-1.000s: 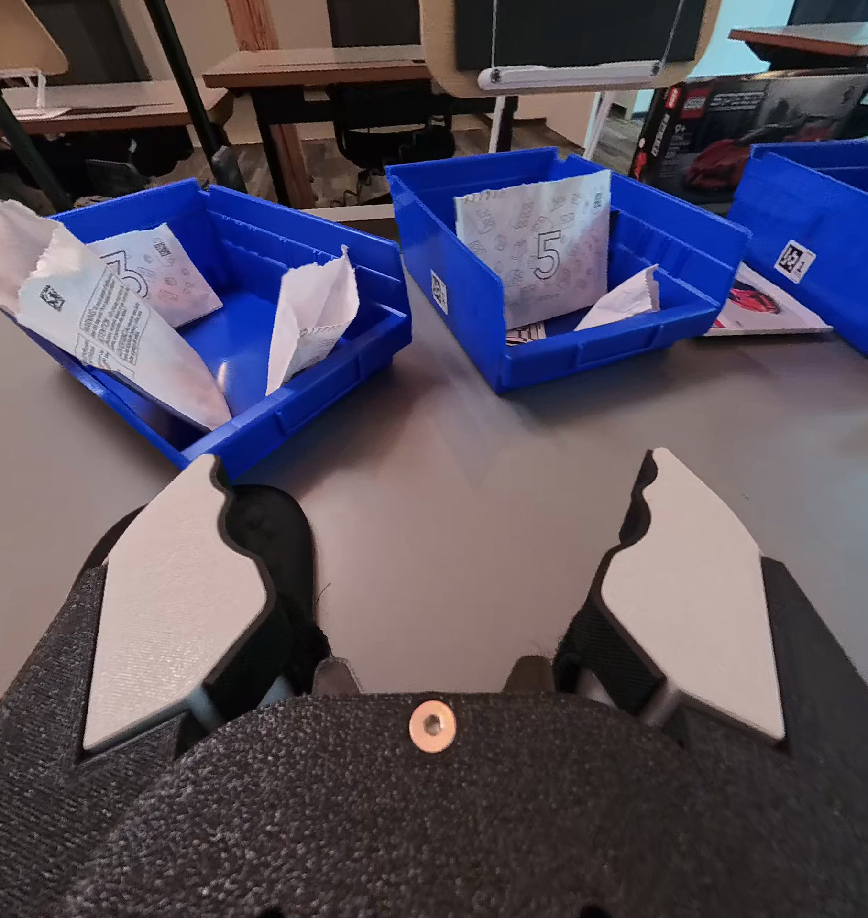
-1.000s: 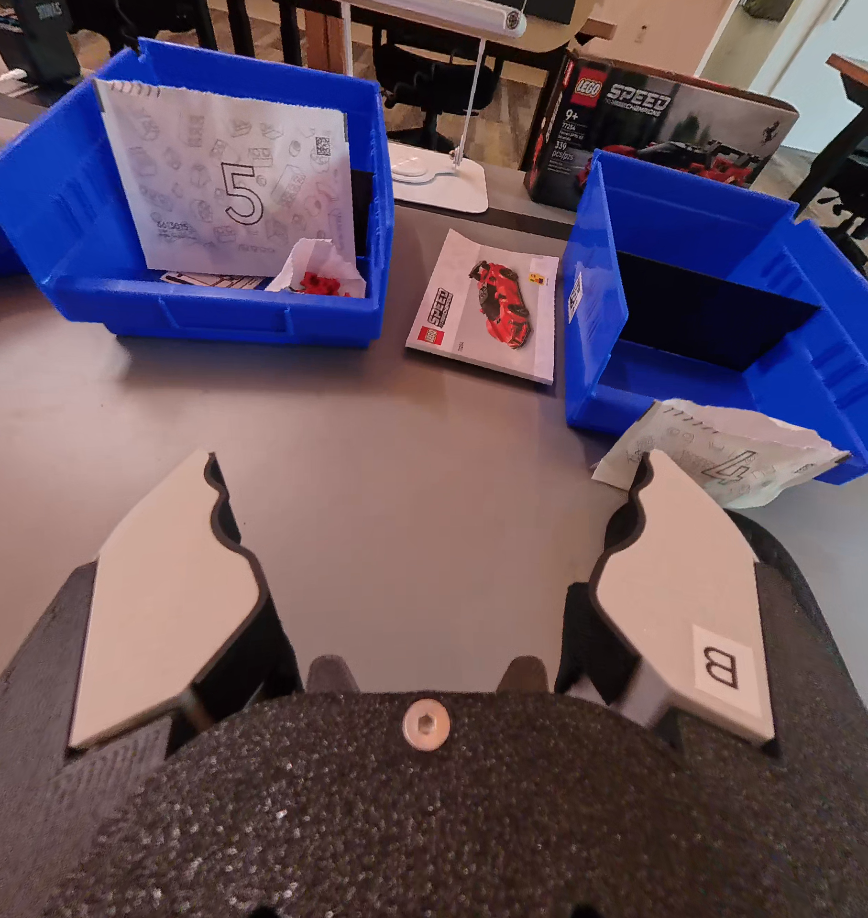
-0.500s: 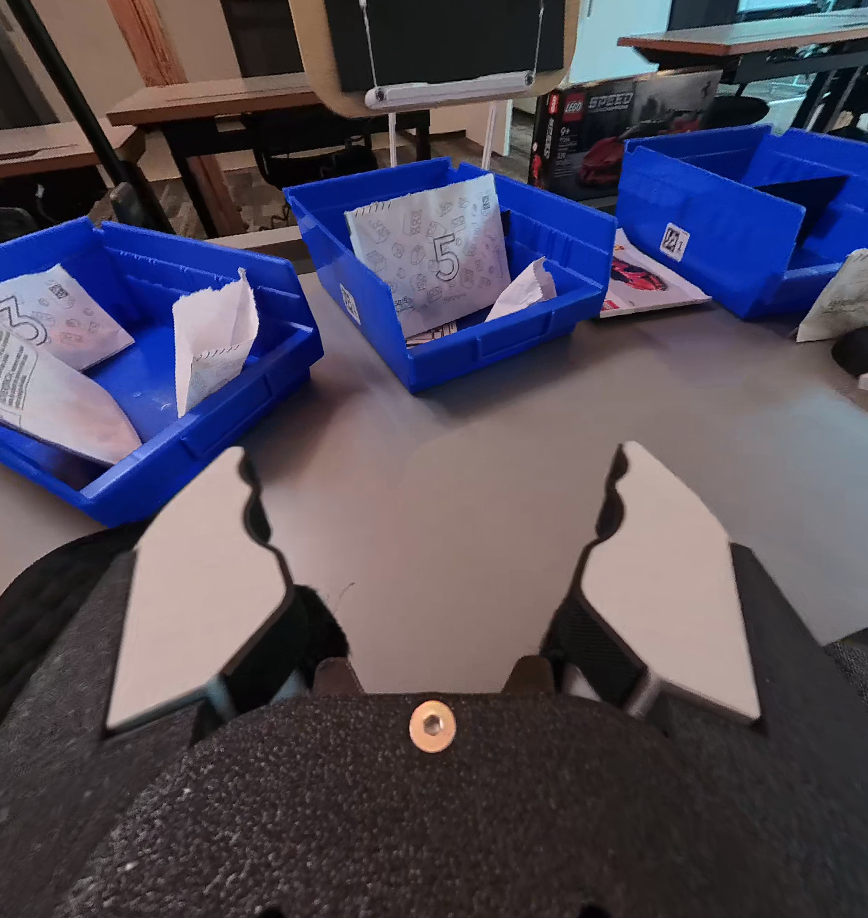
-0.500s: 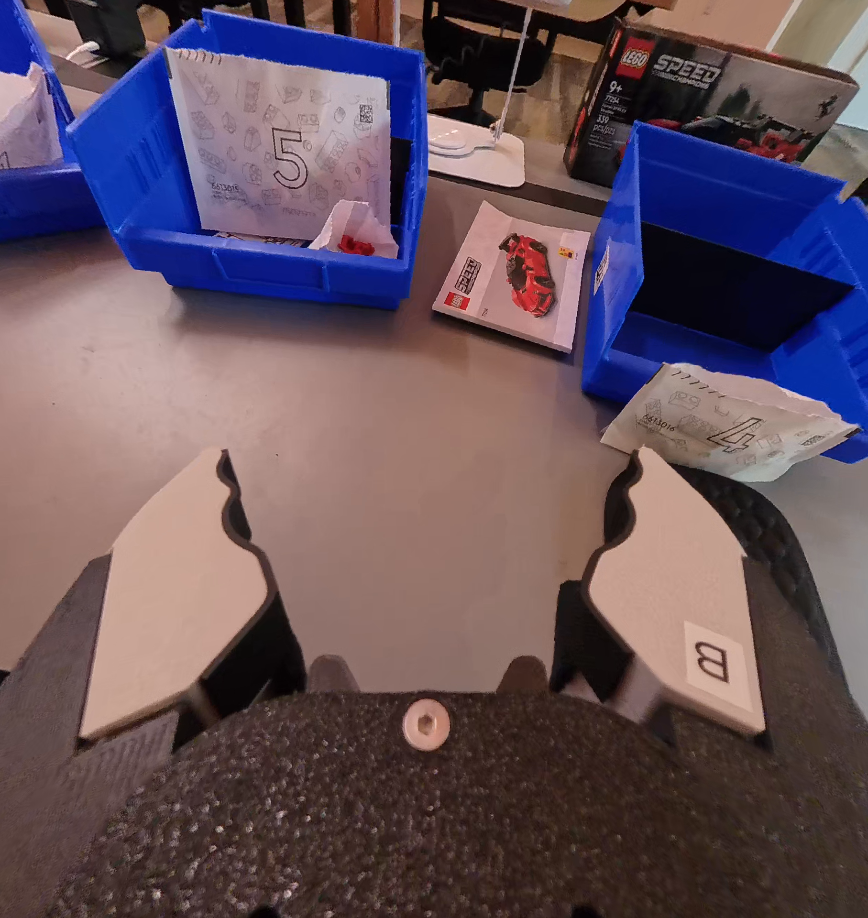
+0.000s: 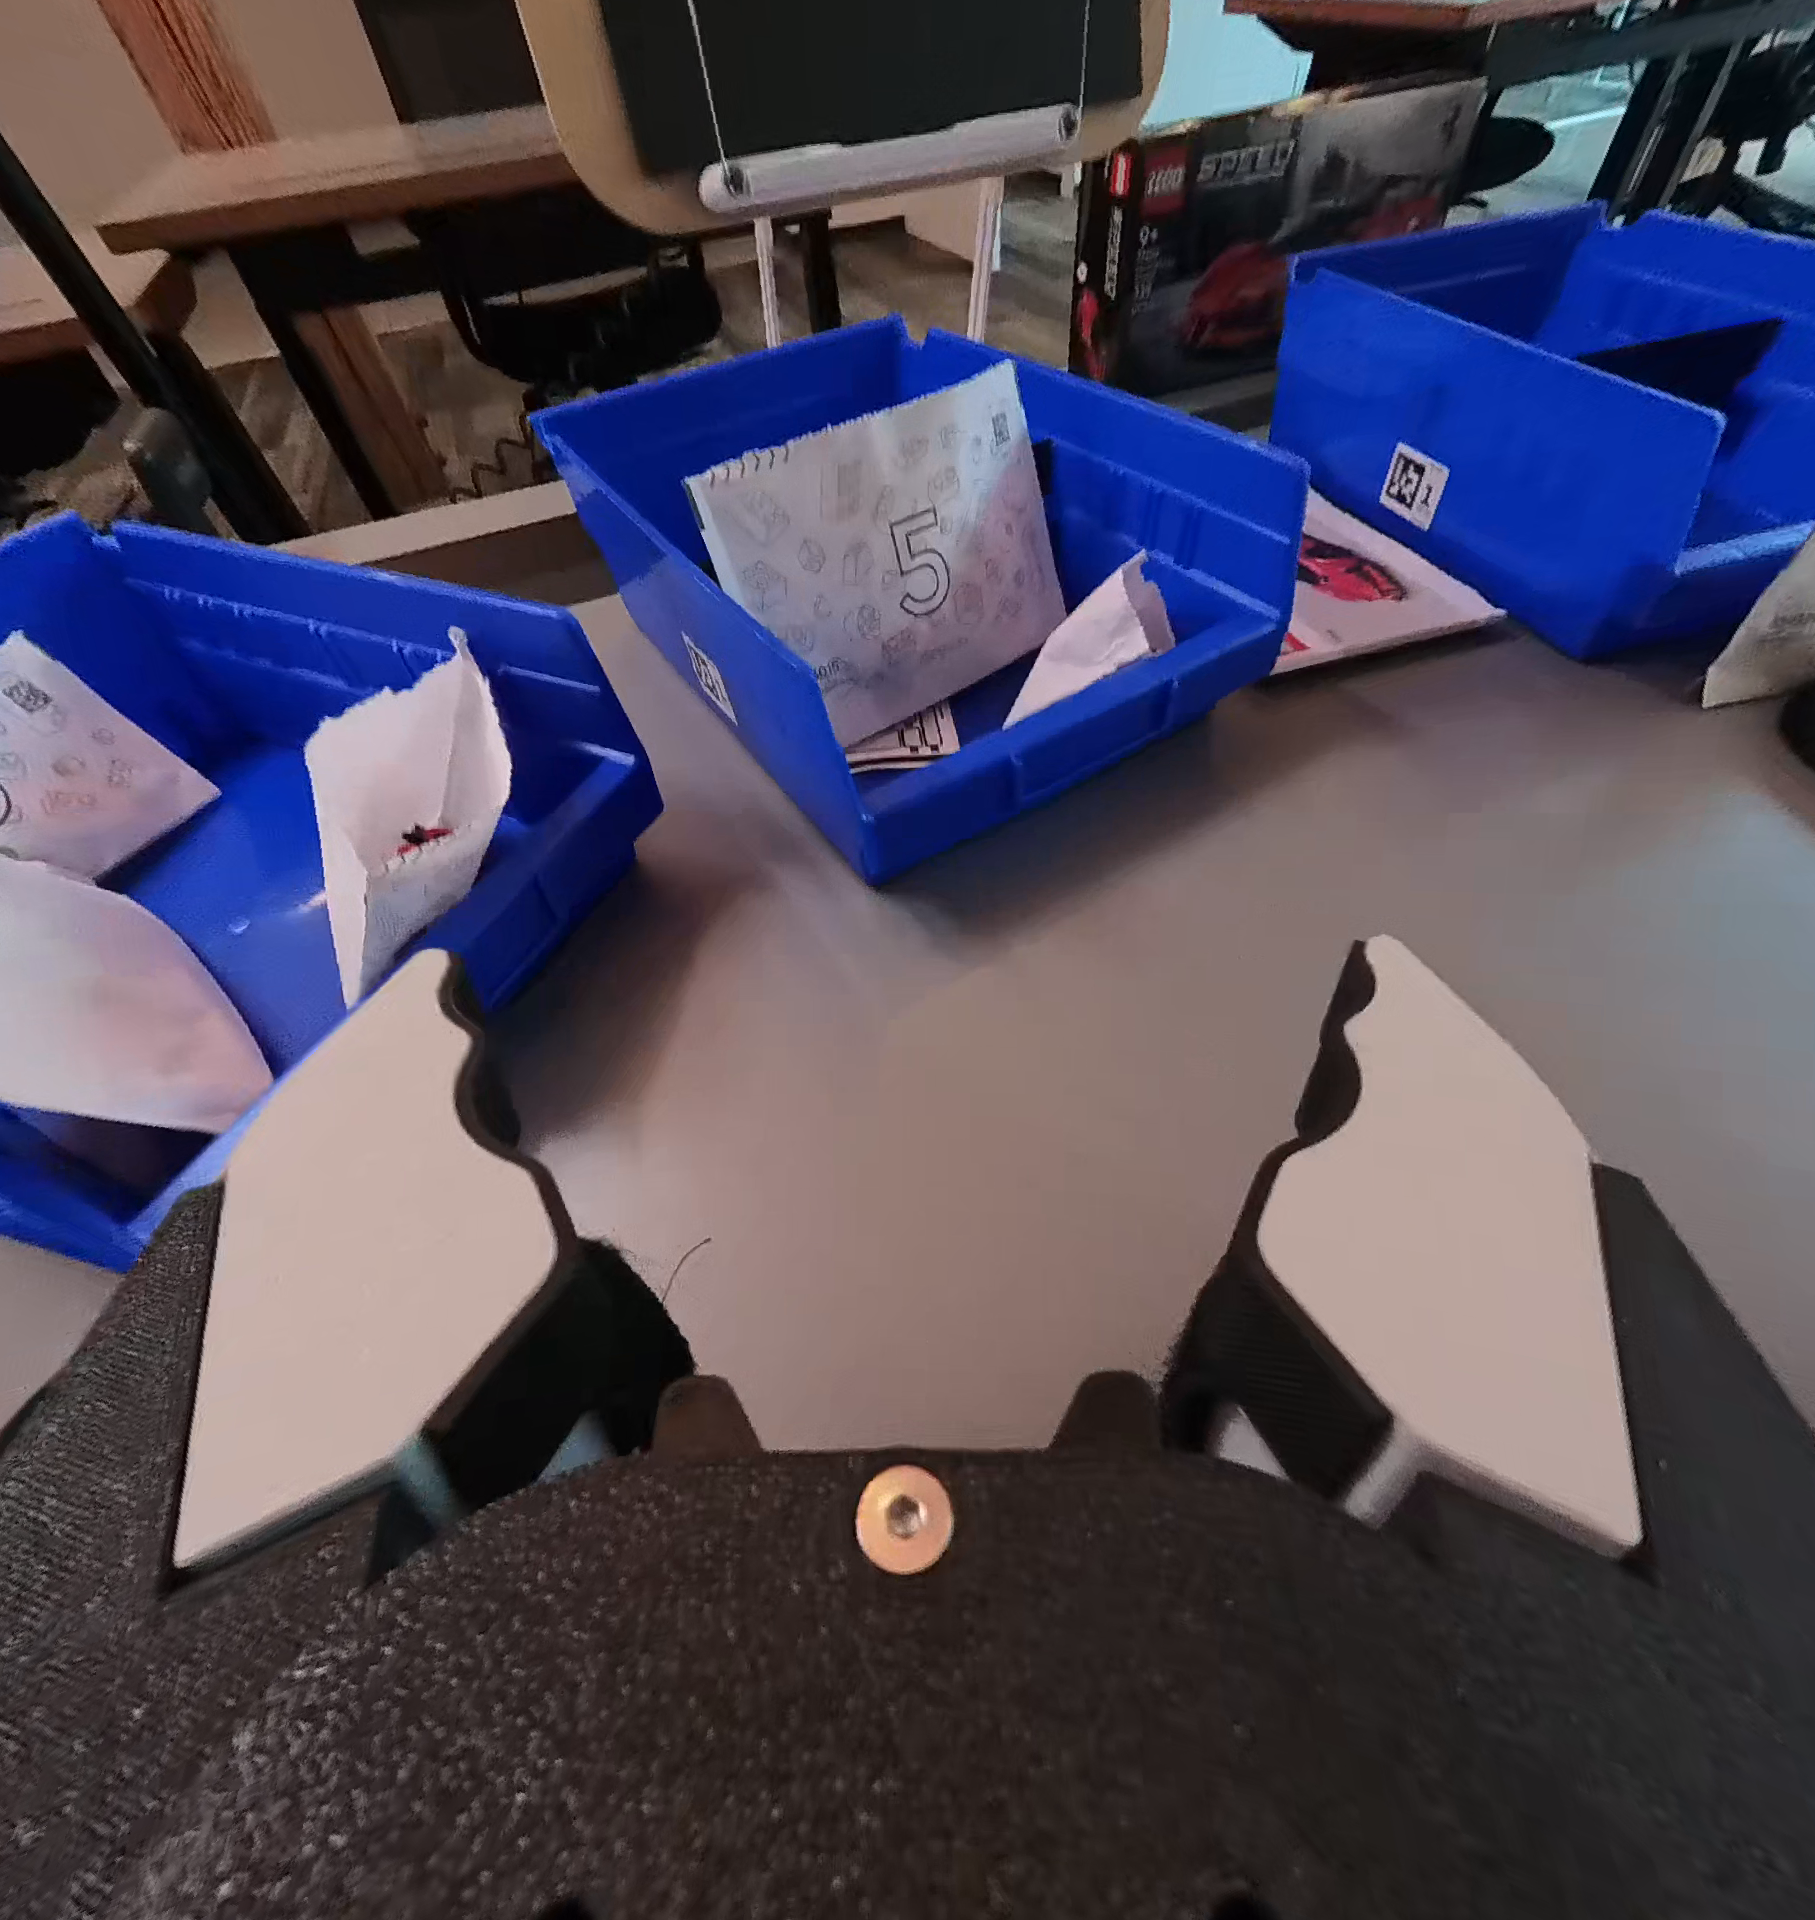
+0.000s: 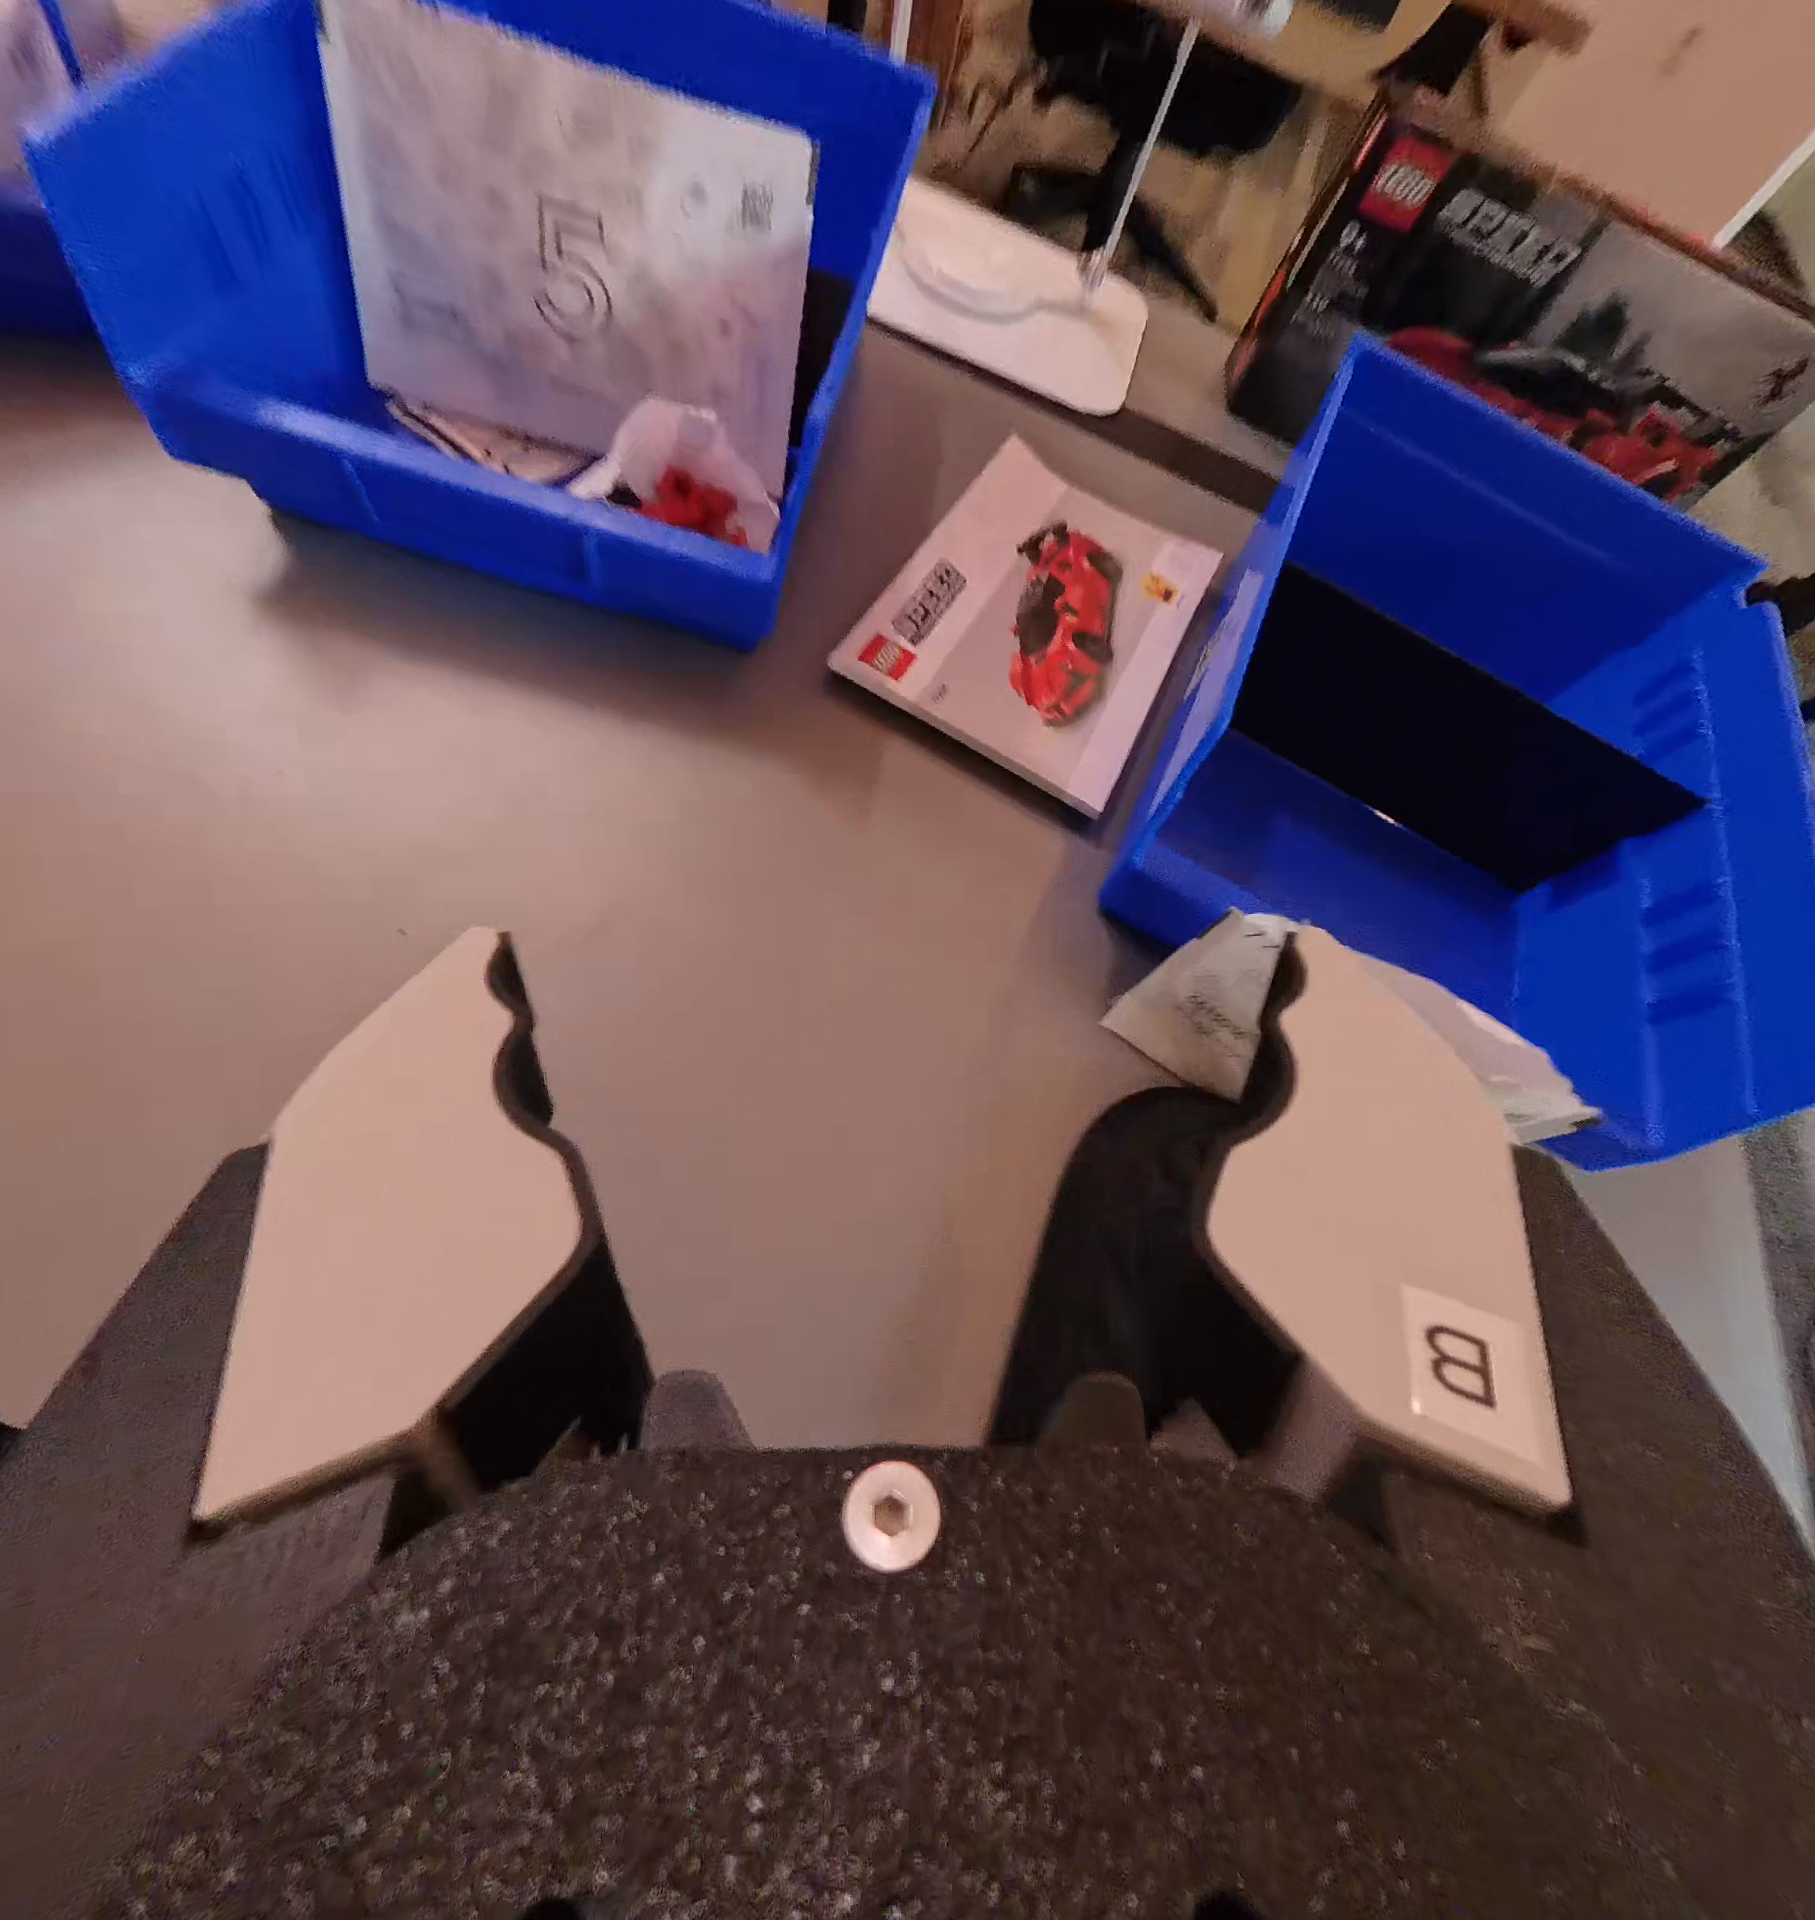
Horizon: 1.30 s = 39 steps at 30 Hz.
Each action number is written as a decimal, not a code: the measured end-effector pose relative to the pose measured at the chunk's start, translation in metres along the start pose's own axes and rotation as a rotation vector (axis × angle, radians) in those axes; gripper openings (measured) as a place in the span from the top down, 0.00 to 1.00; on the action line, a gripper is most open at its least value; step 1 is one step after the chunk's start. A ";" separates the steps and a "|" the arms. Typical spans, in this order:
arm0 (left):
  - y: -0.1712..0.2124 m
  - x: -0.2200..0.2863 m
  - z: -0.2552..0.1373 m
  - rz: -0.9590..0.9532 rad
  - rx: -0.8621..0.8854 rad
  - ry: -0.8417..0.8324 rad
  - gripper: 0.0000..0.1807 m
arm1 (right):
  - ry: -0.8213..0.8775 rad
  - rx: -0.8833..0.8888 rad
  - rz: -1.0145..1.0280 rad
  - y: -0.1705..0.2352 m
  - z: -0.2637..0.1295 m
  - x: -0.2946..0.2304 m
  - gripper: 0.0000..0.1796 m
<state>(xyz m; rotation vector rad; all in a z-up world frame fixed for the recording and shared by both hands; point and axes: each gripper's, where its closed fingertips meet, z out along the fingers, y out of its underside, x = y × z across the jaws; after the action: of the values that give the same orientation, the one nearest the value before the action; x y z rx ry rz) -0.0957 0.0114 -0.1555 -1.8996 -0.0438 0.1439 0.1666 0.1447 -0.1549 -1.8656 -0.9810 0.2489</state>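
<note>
My left gripper (image 5: 908,971) is open and empty above the bare grey table (image 5: 986,1039). Its left finger is beside a blue bin (image 5: 581,790) that holds several white paper bags (image 5: 404,790). A middle blue bin (image 5: 1048,769) holds a large numbered paper bag (image 5: 882,561) and a small torn one (image 5: 1090,644). My right gripper (image 6: 892,956) is open and empty. Its right finger covers part of a white paper bag (image 6: 1194,1018) lying in front of a third blue bin (image 6: 1609,935). The middle bin (image 6: 467,499) with the numbered bag (image 6: 570,249) and red bricks (image 6: 690,499) is ahead to the left.
An instruction booklet with a red car (image 6: 1028,623) lies flat between the middle and right bins. A dark toy box (image 6: 1568,301) stands behind the right bin. A white lamp base (image 6: 1007,301) sits at the table's far edge. Desks and chairs stand beyond.
The left view has swung right, then back a little left and closer to the left bin. The right gripper has moved forward and tilted; its right finger now overlaps the paper bag. Both stay open.
</note>
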 end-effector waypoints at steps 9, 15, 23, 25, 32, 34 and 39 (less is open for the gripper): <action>-0.007 -0.018 0.027 -0.007 0.013 -0.023 0.19 | -0.157 -0.120 -0.338 -0.089 0.074 0.121 0.33; -0.011 -0.030 0.046 -0.054 0.021 -0.050 0.19 | -0.126 -0.240 -0.521 -0.138 0.209 0.243 0.33; -0.007 -0.042 0.072 -0.101 -0.032 -0.090 0.19 | -0.240 -0.270 -0.636 -0.174 0.361 0.311 0.35; -0.007 -0.046 0.077 -0.101 -0.039 -0.108 0.19 | -0.301 -0.279 -0.650 -0.175 0.385 0.308 0.37; -0.005 -0.056 0.089 -0.110 -0.070 -0.150 0.20 | -0.411 -0.387 -0.715 -0.165 0.443 0.307 0.36; -0.004 -0.060 0.090 -0.111 -0.073 -0.160 0.20 | -0.431 -0.406 -0.716 -0.160 0.451 0.309 0.38; -0.003 -0.069 0.089 -0.117 -0.072 -0.175 0.21 | -0.413 -0.417 -0.863 -0.138 0.455 0.315 0.48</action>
<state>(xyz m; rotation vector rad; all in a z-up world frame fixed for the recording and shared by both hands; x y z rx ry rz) -0.1749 0.0888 -0.1762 -1.9468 -0.2811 0.2314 0.0499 0.7013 -0.1944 -1.5820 -2.1502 -0.1139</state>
